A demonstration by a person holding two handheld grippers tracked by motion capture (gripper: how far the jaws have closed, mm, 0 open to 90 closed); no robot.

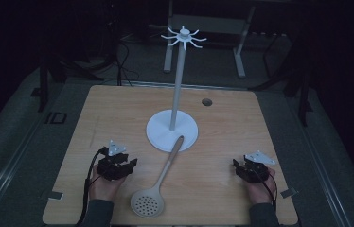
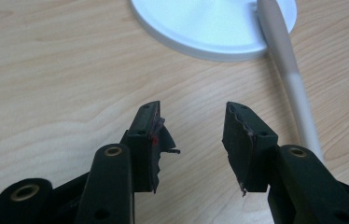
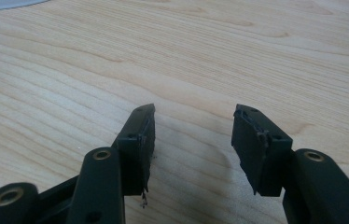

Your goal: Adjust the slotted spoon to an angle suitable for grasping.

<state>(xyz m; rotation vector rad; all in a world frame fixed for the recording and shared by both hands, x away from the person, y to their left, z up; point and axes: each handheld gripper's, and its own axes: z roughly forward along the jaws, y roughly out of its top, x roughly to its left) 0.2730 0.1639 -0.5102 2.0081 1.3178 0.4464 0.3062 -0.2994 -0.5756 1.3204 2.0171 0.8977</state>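
A white hook stand rises from a round base at the table's middle, its pole topped by a ring of hooks. A pale slotted spoon lies flat, bowl toward the front edge, handle tip resting against the base. My left gripper sits low at the front left, open and empty; in its own view the stand's base and the spoon handle lie ahead of the jaws. My right gripper rests at the front right, open, with bare wood between its fingertips.
The wooden table has a small round hole at the back right. Dark floor, cables and a grey frame stand behind it. A person's hands hold both grippers at the front edge.
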